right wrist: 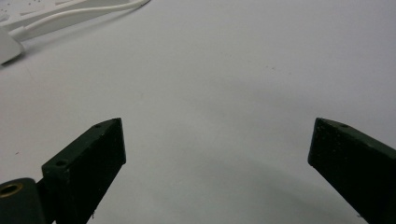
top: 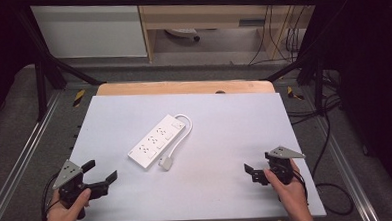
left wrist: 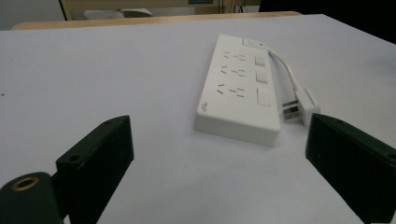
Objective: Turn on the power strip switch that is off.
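One white power strip (top: 156, 141) between two wide-spread claws, left claw (top: 101, 171) and right claw (top: 257, 172).

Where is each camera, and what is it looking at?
High view: above the person's side, looking down on the table; both hands hold tools, left tool, right tool.
Left gripper view: rides the left tool, facing the power strip and its plug; open jaws show.
Right gripper view: rides the right tool, facing bare table; open jaws show.
All share the power strip's white cable.
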The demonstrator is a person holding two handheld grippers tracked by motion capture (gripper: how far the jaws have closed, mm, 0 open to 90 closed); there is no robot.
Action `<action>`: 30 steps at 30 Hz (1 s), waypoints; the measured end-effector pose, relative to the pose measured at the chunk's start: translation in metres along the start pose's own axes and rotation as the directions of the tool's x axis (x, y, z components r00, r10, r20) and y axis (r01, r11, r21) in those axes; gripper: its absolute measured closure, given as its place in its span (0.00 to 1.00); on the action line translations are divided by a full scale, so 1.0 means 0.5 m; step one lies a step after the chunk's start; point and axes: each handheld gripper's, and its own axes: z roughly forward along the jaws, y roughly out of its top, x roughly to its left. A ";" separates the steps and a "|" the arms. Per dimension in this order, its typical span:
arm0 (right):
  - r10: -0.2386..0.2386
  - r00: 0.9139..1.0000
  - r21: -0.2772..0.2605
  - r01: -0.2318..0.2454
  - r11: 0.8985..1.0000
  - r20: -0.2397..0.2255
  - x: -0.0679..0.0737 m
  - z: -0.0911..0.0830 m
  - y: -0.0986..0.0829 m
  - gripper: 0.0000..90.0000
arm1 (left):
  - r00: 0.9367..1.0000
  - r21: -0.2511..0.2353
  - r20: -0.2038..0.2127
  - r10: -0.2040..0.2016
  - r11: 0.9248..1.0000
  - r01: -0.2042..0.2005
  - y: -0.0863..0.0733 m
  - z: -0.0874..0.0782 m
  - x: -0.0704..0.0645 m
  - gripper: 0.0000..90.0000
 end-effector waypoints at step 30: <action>0.003 1.000 0.003 -0.003 1.000 -0.005 0.002 -0.002 0.004 0.03 | 0.999 -0.009 0.028 -0.022 1.000 0.022 0.001 -0.019 0.002 0.08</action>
